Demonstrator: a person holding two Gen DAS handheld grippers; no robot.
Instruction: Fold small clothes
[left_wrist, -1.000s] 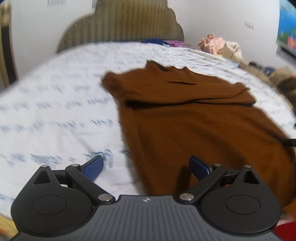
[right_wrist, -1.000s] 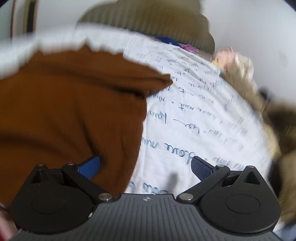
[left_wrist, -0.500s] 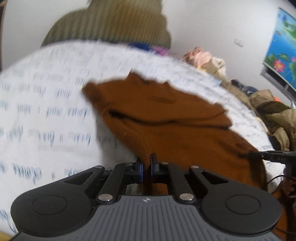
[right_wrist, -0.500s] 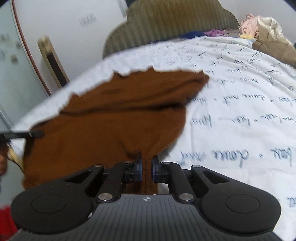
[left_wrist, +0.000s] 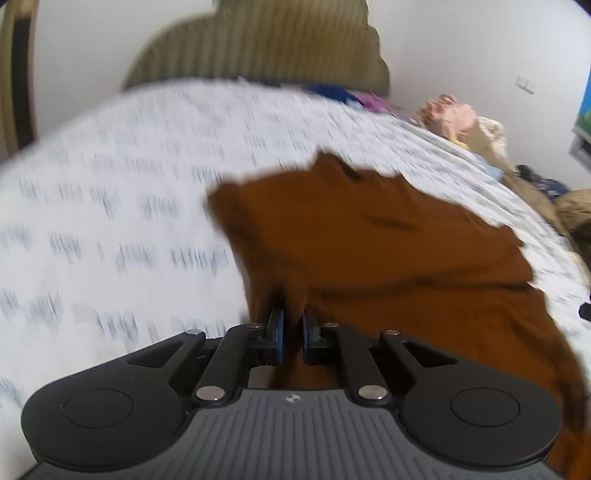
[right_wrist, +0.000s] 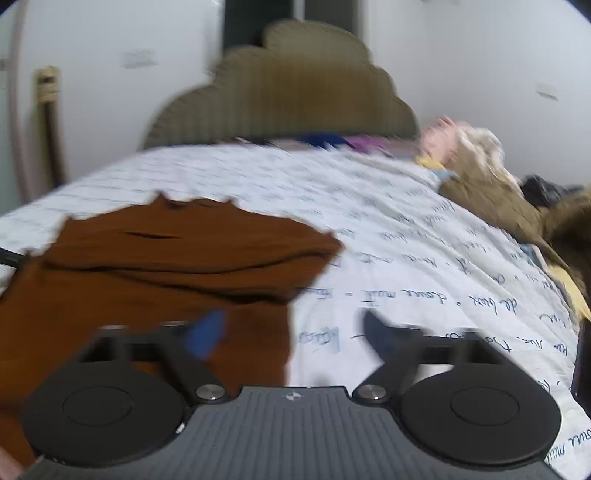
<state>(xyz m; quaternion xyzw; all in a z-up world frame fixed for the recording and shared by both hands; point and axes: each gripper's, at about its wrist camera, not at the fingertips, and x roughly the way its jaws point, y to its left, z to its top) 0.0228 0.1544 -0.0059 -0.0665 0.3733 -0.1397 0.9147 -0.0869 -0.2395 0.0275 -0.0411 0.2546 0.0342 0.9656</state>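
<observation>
**Brown garment on the bed, one corner pinched**

White-walled bedroom, seen from the foot of a bed spread with a white sheet printed in lines of blue handwriting. At the far end, a scalloped olive headboard with vertical ribbing. Along the headboard's base, blue and purple fabric. On the right side of the bed, a heap of other clothes: pink, cream, tan, and something dark further back. On the far right wall in the left wrist view, the edge of a colourful picture.

Lying on the sheet, toward the near edge: a brown garment, flattened, with its upper part folded across in a band and a jagged collar edge pointing at the headboard. Much blur in both views.

Left gripper: blue pads drawn nearly together, clamped on a pinch of the brown garment's near left corner, cloth bunched up between them and rising a little off the sheet.

Right gripper: jaws wide apart and opening, blurred by the motion. Left finger over the garment's near right part, right finger over bare sheet, the cloth's edge running between them. No pad pressing on the fabric.
</observation>
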